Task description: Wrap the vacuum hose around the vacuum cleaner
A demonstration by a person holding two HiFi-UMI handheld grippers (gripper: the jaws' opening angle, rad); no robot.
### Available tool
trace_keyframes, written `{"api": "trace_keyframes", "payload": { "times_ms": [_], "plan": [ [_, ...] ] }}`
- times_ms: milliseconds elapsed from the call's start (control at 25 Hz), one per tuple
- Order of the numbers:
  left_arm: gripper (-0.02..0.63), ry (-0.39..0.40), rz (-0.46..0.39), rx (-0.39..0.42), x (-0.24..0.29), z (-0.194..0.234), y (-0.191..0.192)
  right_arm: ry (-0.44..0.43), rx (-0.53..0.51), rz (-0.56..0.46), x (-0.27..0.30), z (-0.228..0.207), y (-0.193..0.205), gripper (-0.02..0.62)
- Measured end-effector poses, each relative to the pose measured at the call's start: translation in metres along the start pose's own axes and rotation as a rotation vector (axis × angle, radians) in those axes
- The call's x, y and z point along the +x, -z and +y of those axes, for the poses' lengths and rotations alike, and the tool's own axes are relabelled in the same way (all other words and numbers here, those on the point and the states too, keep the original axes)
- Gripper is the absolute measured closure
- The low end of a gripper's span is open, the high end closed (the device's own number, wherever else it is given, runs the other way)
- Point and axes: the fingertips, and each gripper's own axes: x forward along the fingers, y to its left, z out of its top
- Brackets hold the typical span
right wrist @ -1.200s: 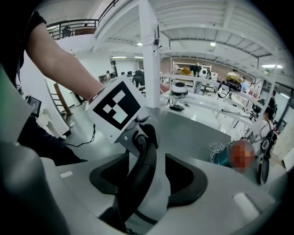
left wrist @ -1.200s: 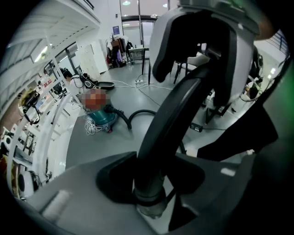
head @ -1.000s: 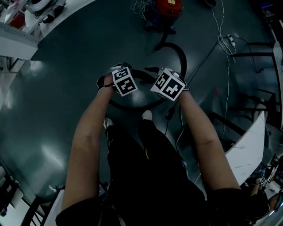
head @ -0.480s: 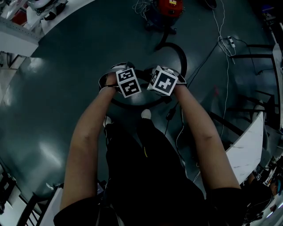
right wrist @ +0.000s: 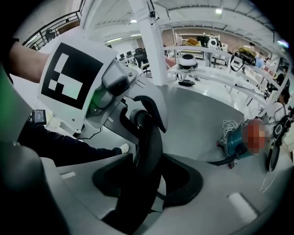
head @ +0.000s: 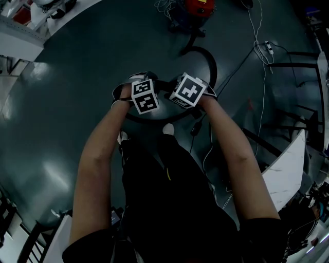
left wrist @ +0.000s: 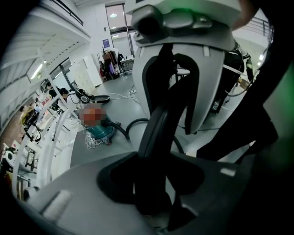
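Gripping the hose (right wrist: 151, 142) mid-frame in the head view, your left hand-held gripper (left wrist: 154, 179) is clamped on it. Your right hand-held gripper (right wrist: 144, 181) has just been closing and now pinches the hose too. The hose loops across the floor (head: 77, 77) to the vacuum (head: 198, 7) at top edge.

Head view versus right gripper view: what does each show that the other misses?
Head view only: the hose's whole loop on the floor, and what looks like a power strip. Right gripper view only: the hose gripped between the right tongs, which have just been closing, and workbenches behind. Both: hose, vacuum, left tongs.
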Motion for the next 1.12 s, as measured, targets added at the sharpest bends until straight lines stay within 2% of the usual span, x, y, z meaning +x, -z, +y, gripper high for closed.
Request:
{"api": "trace_keyframes", "payload": {
  "times_ms": [160, 360, 520, 680, 920, 1120],
  "plan": [
    [0.439, 0.006, -0.034, 0.009, -0.004, -0.004, 0.0, 0.061, 0.002, 0.029, -0.004, -0.003, -0.001, 0.428],
    [0.437, -0.011, -0.092, -0.023, -0.009, -0.001, -0.005, 0.095, -0.002, 0.031, -0.007, -0.005, 0.0, 0.437],
    [0.42, -0.112, -0.161, -0.07, -0.022, 0.015, -0.014, 0.154, -0.028, 0.011, -0.023, -0.014, -0.008, 0.437],
    [0.357, -0.188, -0.223, -0.149, -0.041, 0.033, -0.015, 0.176, -0.011, -0.032, -0.038, -0.021, -0.014, 0.437],
    [0.34, -0.254, -0.217, -0.253, -0.07, 0.054, 0.019, 0.219, 0.025, -0.091, -0.075, -0.031, -0.028, 0.437],
    [0.336, -0.321, -0.233, -0.306, -0.094, 0.066, 0.032, 0.265, 0.036, -0.146, -0.106, -0.035, -0.037, 0.437]
  ]
}}
